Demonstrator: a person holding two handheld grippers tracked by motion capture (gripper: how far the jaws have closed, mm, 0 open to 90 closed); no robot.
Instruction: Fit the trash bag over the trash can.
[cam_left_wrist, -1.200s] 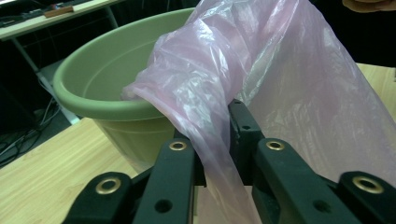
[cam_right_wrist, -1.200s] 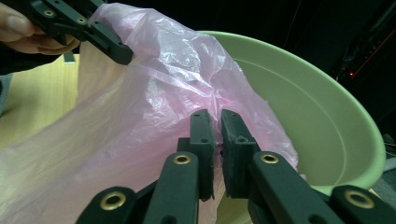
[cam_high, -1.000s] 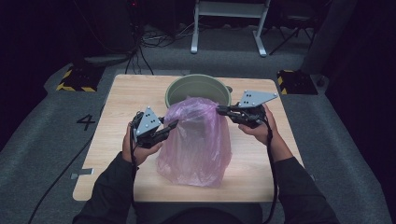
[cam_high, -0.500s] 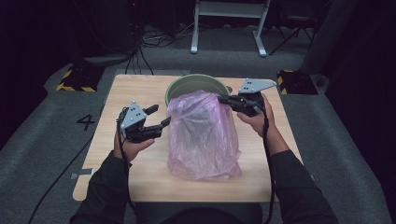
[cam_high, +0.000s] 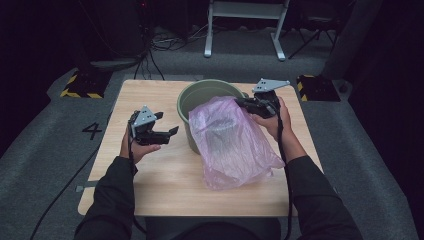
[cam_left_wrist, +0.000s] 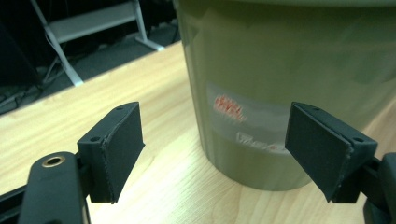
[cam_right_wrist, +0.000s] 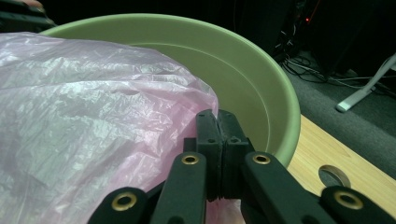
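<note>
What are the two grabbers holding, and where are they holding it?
The right gripper pinches the pink plastic bag by its top edge, near the green bucket. The left gripper holds nothing; its jaws have just been opening, with nothing between them.

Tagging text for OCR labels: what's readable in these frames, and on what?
"4": dark numeral on the grey carpet floor, left of the light wooden table.
Red and white print on the pale label of the olive-green plastic bucket: too blurred to read.
</note>
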